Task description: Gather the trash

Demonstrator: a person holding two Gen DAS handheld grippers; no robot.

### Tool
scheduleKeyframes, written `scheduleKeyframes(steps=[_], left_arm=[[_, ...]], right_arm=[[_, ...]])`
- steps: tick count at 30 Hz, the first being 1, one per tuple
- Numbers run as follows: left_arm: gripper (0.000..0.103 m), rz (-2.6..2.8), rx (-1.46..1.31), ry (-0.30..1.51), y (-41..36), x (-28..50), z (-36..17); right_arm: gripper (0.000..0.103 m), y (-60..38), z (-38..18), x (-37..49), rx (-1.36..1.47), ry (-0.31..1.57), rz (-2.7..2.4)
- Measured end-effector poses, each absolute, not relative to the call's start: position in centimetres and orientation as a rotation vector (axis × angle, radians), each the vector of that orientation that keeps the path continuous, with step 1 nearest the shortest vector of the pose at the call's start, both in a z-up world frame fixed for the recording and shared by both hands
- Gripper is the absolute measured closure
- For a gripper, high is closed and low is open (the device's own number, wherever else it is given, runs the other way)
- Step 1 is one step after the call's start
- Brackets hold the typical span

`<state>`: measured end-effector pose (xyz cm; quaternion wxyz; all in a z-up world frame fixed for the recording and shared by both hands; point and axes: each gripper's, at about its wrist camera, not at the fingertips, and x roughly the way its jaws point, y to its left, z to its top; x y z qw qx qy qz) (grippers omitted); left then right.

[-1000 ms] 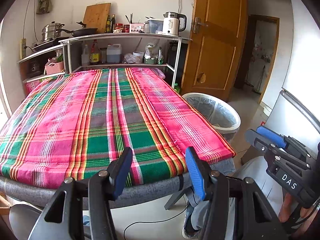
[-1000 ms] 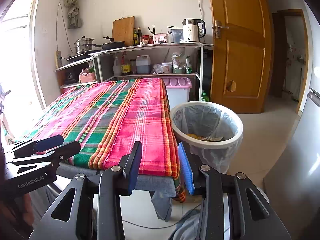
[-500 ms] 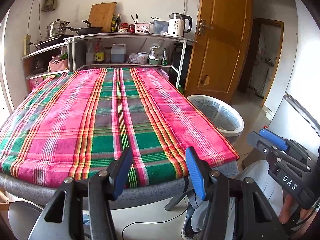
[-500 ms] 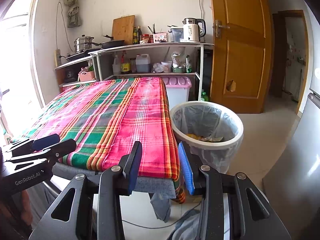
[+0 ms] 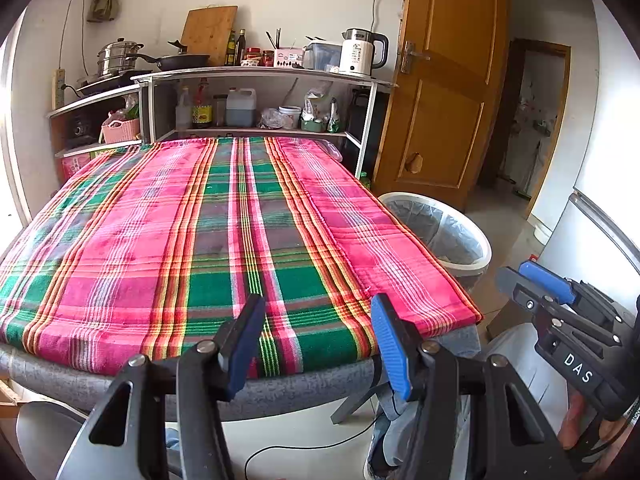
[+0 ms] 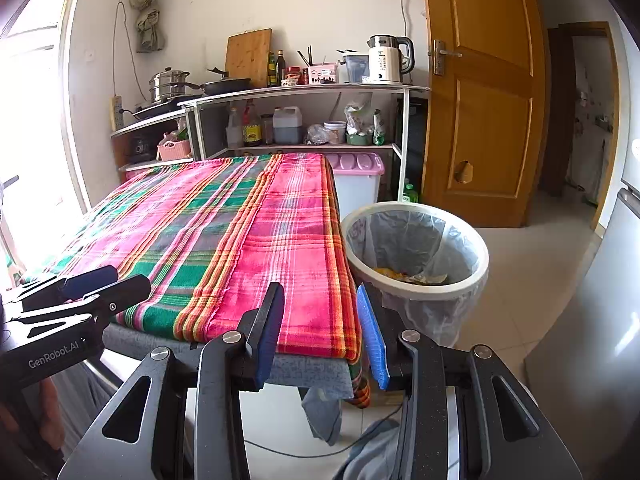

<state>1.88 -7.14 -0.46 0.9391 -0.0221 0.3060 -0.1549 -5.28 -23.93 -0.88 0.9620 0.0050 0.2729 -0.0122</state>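
Left wrist view
left claw (image 5: 316, 344): sits at the near edge of the bench, blue pads standing apart, nothing between them
bench (image 5: 280, 390): covered by a pink and green plaid cloth (image 5: 224, 232), grey padding showing along the near edge
trash bin (image 5: 468, 232): white, lined with a clear bag, on the floor just off the bench's right side
right claw (image 5: 540, 284): pokes in from the right edge, seen side-on, can't really tell the gap from here
shelf unit (image 5: 260, 76): at the far end, with a kettle (image 5: 362, 56), a pan and bottles

Right wrist view
right claw (image 6: 320, 334): pads parted with a narrower gap, holding nothing, hovering over the bench's near right corner
trash bin (image 6: 476, 276): right of the bench, and here you can see in
trash (image 6: 412, 276): yellowish scraps and crumpled bits lying at the bottom of the bag
left claw (image 6: 96, 284): comes in from the left edge, over the near side of the cloth
wooden door (image 6: 480, 92): far right, behind the bin
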Motion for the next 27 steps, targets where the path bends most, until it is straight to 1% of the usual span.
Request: scheduleKeyframes(steps=[27], left_arm=[[0.046, -0.308, -0.049, 0.625, -7.26, 1.87, -0.44]], right_arm=[[0.064, -23.81, -1.14, -5.2, 0.008, 0.561, -0.022]])
